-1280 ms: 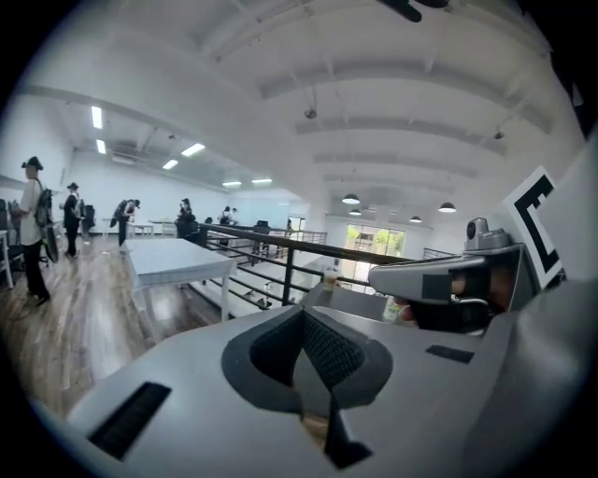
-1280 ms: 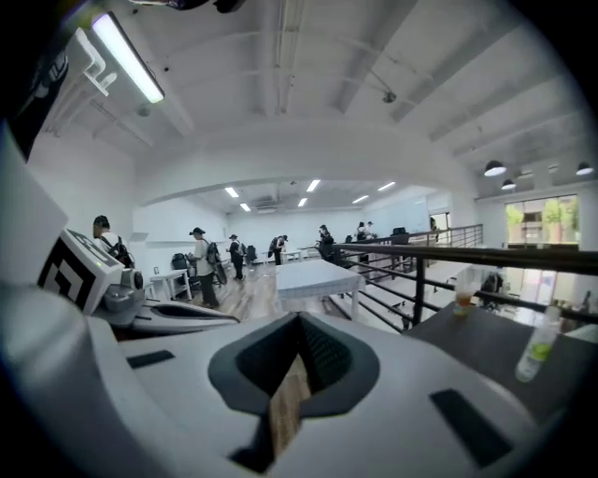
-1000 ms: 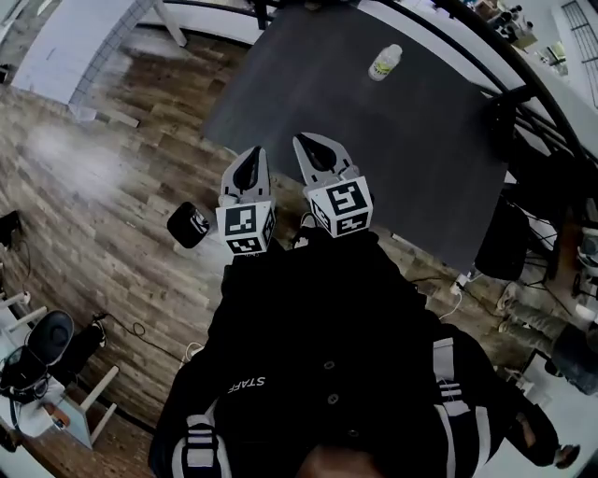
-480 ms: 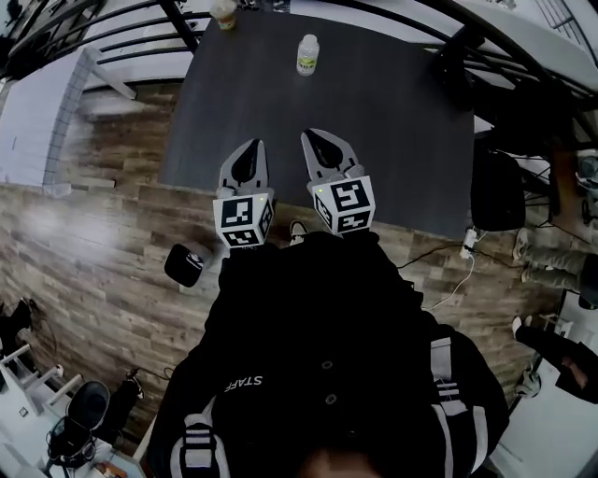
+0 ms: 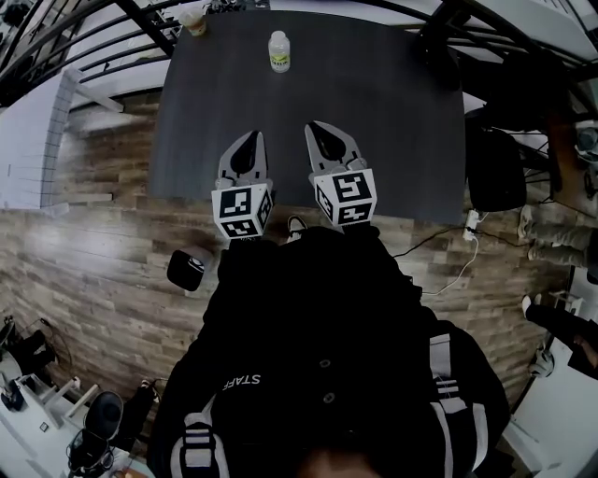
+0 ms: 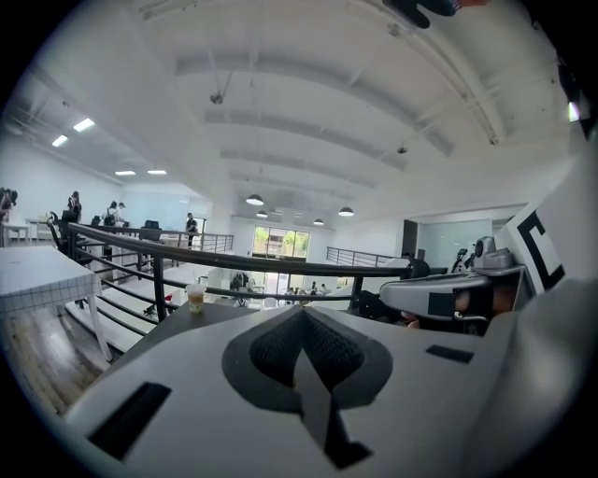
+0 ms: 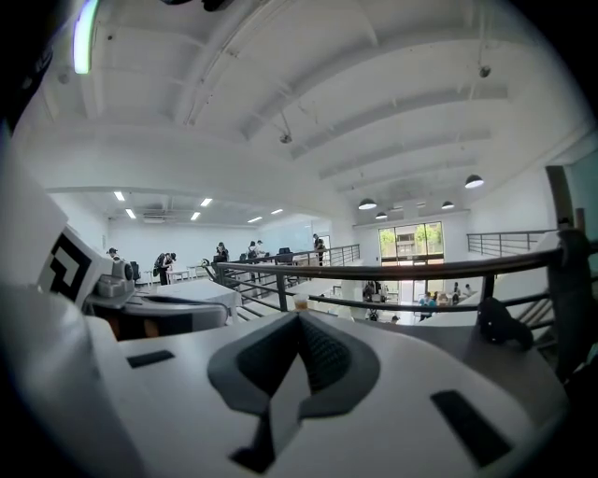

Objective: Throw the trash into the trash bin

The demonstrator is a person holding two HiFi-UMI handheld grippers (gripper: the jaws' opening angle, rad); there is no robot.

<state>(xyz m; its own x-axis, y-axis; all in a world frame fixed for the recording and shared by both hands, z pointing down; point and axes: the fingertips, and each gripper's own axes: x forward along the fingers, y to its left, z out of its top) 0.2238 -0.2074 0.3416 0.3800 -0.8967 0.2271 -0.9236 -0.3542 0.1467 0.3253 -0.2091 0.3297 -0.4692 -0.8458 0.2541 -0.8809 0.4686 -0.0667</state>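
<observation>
A small clear bottle (image 5: 278, 51) with a yellow-green label stands upright near the dark tabletop's (image 5: 374, 112) far edge. A pale cup (image 5: 193, 21) stands at its far left corner.

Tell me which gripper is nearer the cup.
Left. The left gripper is short of the cup and slightly to its right; the right gripper is farther right, beyond the bottle too.
</observation>
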